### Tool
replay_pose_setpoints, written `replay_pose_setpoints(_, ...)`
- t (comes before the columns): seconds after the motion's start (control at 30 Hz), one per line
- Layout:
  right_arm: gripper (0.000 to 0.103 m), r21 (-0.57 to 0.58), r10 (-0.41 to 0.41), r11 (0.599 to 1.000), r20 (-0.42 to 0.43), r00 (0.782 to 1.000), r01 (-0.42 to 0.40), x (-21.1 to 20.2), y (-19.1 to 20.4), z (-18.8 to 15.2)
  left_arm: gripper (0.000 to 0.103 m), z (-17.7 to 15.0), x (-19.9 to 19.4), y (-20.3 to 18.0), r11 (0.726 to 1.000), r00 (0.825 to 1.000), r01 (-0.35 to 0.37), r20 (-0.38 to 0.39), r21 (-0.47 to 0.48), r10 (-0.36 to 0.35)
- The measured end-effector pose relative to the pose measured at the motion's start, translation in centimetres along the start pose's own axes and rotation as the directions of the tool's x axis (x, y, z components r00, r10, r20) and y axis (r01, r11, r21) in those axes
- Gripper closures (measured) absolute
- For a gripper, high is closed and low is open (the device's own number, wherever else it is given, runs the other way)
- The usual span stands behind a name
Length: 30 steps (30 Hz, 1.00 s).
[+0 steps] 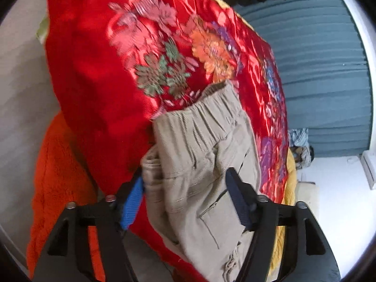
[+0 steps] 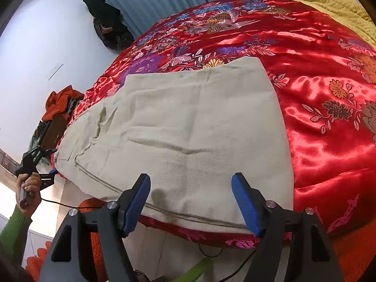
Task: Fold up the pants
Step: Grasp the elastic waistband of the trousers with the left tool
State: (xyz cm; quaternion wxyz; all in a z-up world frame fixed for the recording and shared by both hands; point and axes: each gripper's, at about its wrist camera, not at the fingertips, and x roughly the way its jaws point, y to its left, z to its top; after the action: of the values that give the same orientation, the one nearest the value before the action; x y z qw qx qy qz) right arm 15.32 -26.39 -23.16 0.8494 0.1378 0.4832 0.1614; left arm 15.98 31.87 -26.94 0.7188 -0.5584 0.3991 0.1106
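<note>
The beige pants (image 2: 178,127) lie spread flat on the red flowered satin bedcover (image 2: 324,108), near its front edge, and the right gripper (image 2: 190,202) hangs tilted down over the near side seam of the pants, jaws wide and empty. At the waistband end of the pants the left gripper (image 1: 184,195) leans down with its jaws half spread around the bunched cloth, the pads not pressing. In the right wrist view a hand (image 2: 27,188) in a green sleeve (image 2: 11,230) holds it, and the pants' far end is cut off there.

Black gripper (image 2: 190,202) — blue pads, green sleeve (image 2: 11,230)
</note>
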Motion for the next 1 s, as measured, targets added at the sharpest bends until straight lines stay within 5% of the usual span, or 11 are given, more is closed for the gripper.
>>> replay_pose_setpoints(0.07, 0.031, -0.001, -0.001, 1.000, -0.003, 1.000, 0.001, 0.1, 0.0, 0.0, 0.041, 0.1, 0.2, -0.1, 1.000, 1.000, -0.027, 0.002, -0.007, 0.027)
replay_pose_setpoints(0.1, 0.031, -0.004, -0.002, 1.000, -0.005, 1.000, 0.002, 0.2, 0.1, 0.0, 0.063, 0.1, -0.1, -0.3, 0.998, 0.998, -0.056, 0.018, -0.005, 0.056)
replay_pose_setpoints(0.2, 0.030, -0.012, -0.001, 1.000, -0.003, 1.000, 0.001, 0.2, 0.2, -0.1, 0.085, -0.6, -1.7, -0.3, 0.999, 0.998, -0.044, 0.042, 0.019, 0.043)
replay_pose_setpoints(0.43, 0.037, 0.021, -0.019, 1.000, -0.021, 1.000, 0.019, -1.2, 1.0, 1.2, 0.087, -2.6, -4.6, -5.2, 0.971, 0.988, -0.102, 0.140, 0.214, 0.073)
replay_pose_setpoints(0.63, 0.038, -0.161, 0.225, 0.962, 0.015, 0.974, -0.220, -2.4, 9.5, 7.7, 0.087, -4.1, -6.7, -9.5, 0.928, 0.983, -0.099, 0.179, 0.359, 0.036)
replay_pose_setpoints(0.7, 0.043, -0.212, 0.312, 0.928, -0.010, 0.950, -0.307, -0.4, 12.5, 9.9, 0.087, -4.5, -7.1, -10.5, 0.918, 0.983, -0.093, 0.183, 0.387, 0.022)
replay_pose_setpoints(0.8, 0.057, -0.188, 0.373, 0.896, -0.169, 0.912, -0.401, 6.2, 15.7, 12.3, 0.087, -5.6, -7.8, -11.9, 0.896, 0.982, -0.089, 0.188, 0.436, 0.006)
replay_pose_setpoints(0.93, 0.058, -0.071, 0.299, 0.939, -0.316, 0.900, -0.337, 16.4, 16.6, 13.1, 0.087, -7.0, -8.2, -13.7, 0.859, 0.983, -0.089, 0.185, 0.505, -0.007)
replay_pose_setpoints(1.0, 0.058, -0.012, 0.312, 0.940, -0.382, 0.870, -0.342, 19.4, 16.5, 12.2, 0.087, -7.3, -8.1, -14.1, 0.849, 0.985, -0.080, 0.174, 0.523, -0.014)
